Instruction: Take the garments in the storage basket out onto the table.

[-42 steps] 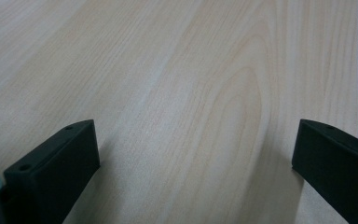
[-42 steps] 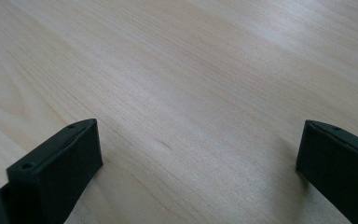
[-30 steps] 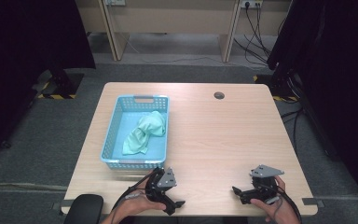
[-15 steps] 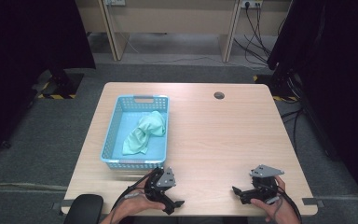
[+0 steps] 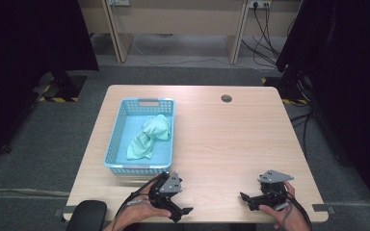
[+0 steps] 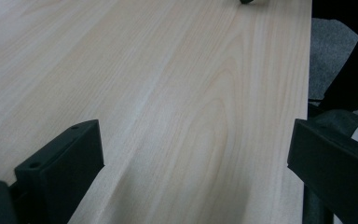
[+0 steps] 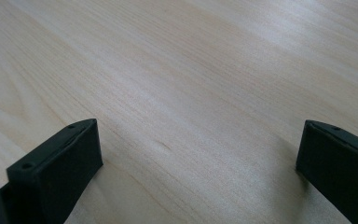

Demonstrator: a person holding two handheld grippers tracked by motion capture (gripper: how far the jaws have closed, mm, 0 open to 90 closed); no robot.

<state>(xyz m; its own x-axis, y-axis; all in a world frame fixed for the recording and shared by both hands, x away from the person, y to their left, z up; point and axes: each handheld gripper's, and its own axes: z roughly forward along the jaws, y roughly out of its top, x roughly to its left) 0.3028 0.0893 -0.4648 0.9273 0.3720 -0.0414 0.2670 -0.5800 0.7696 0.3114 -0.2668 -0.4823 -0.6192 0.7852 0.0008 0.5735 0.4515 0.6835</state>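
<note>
1. Left gripper (image 5: pixel 182 212) sits at the near table (image 5: pixel 221 144) edge, left of centre, held by the left hand (image 5: pixel 142 214). Jaws spread wide, nothing between them; in the left gripper view just bare wood in the gap.
2. Right gripper (image 5: pixel 244 198) is at the near edge on the right side, held by the right hand (image 5: pixel 282 216). Jaws wide apart, holding nothing; the right gripper view has bare tabletop between them.
3. The grippers are well apart, tips turned inward toward each other.
4. Basket (image 5: pixel 120 137), light blue, sits on the table's left half, just beyond the left gripper, not touching it.
5. Cloth (image 5: pixel 149 137), pale green and crumpled, lies inside the basket, toward its right wall and middle.
6. Right gripper is well apart from the basket and cloth.
7. Small dark round hole (image 5: pixel 226 98) near the far table edge, right of the basket.
</note>
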